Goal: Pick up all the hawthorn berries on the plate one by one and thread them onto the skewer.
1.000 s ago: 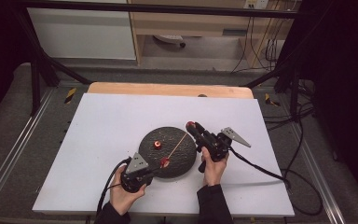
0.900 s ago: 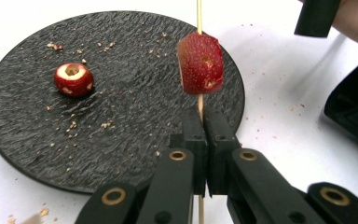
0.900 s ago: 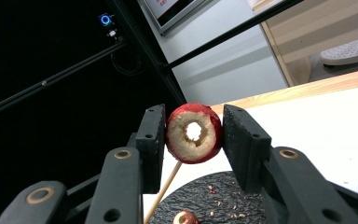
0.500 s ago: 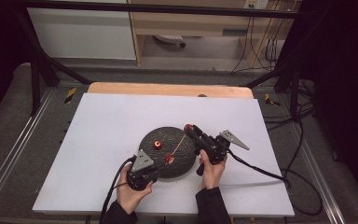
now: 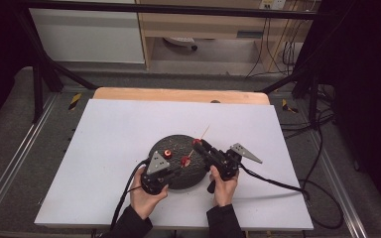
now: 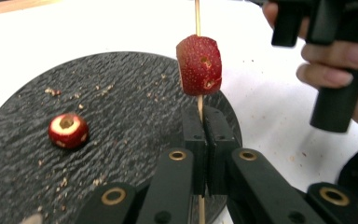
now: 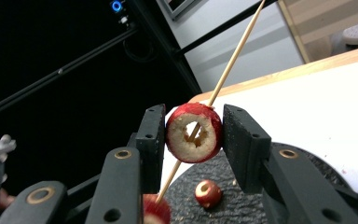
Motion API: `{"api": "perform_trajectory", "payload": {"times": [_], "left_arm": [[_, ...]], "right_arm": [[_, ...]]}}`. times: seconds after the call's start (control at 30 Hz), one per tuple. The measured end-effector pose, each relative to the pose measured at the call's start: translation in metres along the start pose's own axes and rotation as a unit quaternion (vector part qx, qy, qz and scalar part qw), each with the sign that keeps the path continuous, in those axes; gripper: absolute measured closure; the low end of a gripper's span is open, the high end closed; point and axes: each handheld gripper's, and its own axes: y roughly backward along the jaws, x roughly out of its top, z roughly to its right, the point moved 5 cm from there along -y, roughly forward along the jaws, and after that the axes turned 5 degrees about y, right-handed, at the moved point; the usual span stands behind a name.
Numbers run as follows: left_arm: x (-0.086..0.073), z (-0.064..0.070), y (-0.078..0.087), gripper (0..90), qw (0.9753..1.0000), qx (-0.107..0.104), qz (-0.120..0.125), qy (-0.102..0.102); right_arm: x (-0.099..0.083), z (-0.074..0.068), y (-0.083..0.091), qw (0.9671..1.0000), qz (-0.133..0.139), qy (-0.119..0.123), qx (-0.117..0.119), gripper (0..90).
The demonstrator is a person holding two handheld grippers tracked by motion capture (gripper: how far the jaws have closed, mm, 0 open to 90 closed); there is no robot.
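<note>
A thin wooden skewer stands tilted over the black round plate, and my left gripper is shut on its lower end. One red fruit piece is threaded on the skewer just above the left jaws. My right gripper is shut on a cored red fruit piece, and the skewer passes through its hole. In the high view this piece sits higher on the skewer than the threaded one. A third fruit piece lies loose on the plate.
The plate lies on a white table top with a wooden strip along its far edge. Crumbs dot the plate. Cables trail from both grippers toward the table's near and right edges. The right hand is close beside the left jaws.
My left gripper has moved right and forward, raising the skewer's tip past the right gripper. The right gripper's fruit piece now sits on the skewer.
</note>
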Motion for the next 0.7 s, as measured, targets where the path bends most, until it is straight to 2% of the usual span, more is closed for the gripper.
{"api": "perform_trajectory", "payload": {"times": [0.23, 0.5, 0.6, 0.7], "left_arm": [[0.006, 0.001, -0.005, 88.3, 1.0, -0.001, 0.0, -0.005], [0.004, -0.001, -0.006, 88.3, 0.9999, -0.008, -0.002, -0.009], [-0.002, -0.005, -0.003, 88.3, 0.9999, -0.011, -0.009, -0.009], [-0.007, -0.012, 0.003, 88.3, 0.9999, -0.008, -0.01, -0.005]], "right_arm": [[-0.005, -0.002, 0.003, 0.9999, -0.009, 0.006, 0.002, 60.9], [-0.007, -0.003, 0.004, 0.9996, -0.025, 0.012, 0.004, 60.2], [-0.005, -0.002, 0.006, 0.9993, -0.032, 0.019, -0.002, 54.7], [-0.002, -0.001, 0.008, 0.9985, -0.048, 0.025, 0.004, 47.7]]}}
